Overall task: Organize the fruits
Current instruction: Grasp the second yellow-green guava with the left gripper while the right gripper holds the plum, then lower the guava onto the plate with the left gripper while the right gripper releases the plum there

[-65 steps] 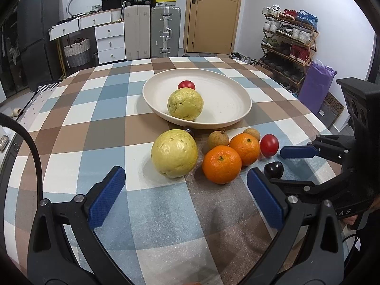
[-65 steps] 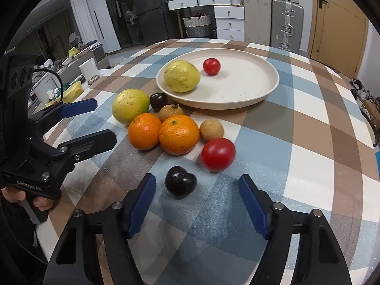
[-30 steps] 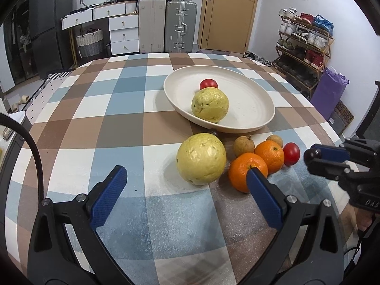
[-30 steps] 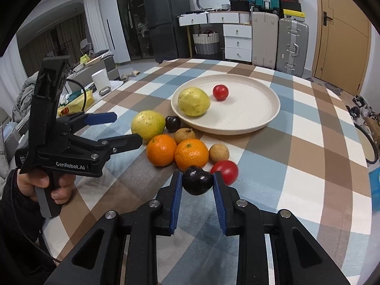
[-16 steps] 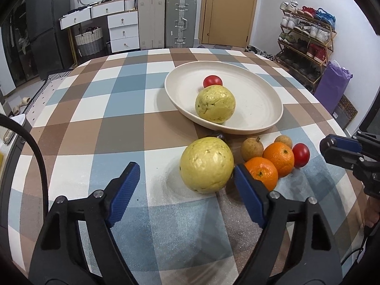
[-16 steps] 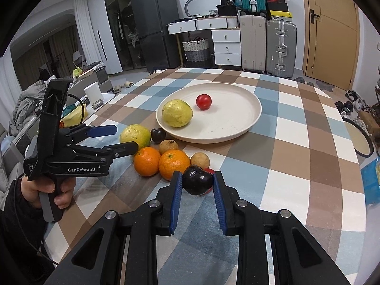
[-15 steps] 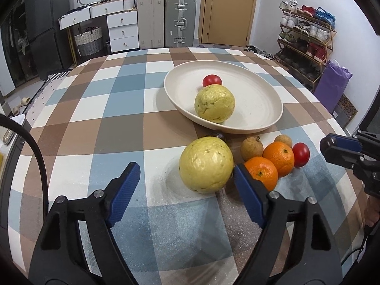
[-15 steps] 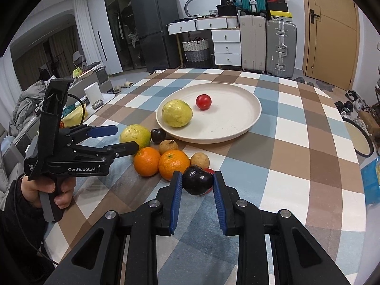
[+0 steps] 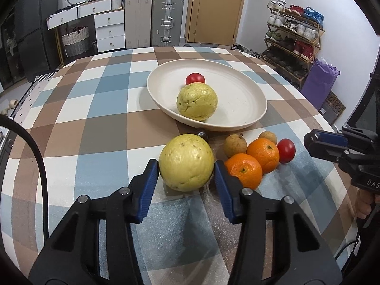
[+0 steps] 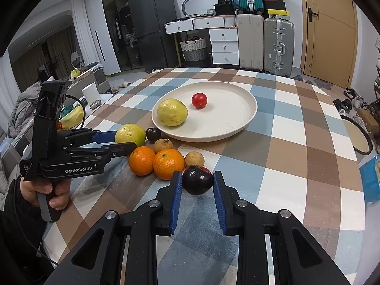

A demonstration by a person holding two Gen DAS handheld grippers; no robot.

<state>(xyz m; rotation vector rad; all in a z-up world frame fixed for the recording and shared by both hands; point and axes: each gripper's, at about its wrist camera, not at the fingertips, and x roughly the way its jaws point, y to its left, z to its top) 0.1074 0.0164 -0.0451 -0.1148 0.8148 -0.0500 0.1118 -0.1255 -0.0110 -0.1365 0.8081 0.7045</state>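
My left gripper (image 9: pixel 186 169) is shut on a yellow-green guava (image 9: pixel 186 162) that rests on the checked tablecloth; the guava shows in the right wrist view (image 10: pixel 130 134) too. My right gripper (image 10: pixel 197 181) is shut on a dark plum (image 10: pixel 197 182) and holds it above the table. A cream plate (image 9: pixel 247 109) holds a second guava (image 9: pixel 197 104) and a red tomato (image 9: pixel 195 78). Two oranges (image 9: pixel 243 169) (image 9: pixel 263 154), two brown longans (image 9: pixel 235 145) (image 9: pixel 268 137), a red tomato (image 9: pixel 286 150) and another dark plum (image 10: pixel 153 134) lie in front of the plate.
The round table's edge (image 10: pixel 351 213) curves close on the right. Suitcases (image 10: pixel 277 47), drawers (image 10: pixel 223 45) and a fridge (image 10: pixel 152 28) stand behind the table. A shoe rack (image 9: pixel 294 35) and purple bag (image 9: pixel 318 80) stand at the right wall.
My left gripper has moved forward and closed its fingers onto the near guava. My right gripper still holds the dark plum and has barely shifted.
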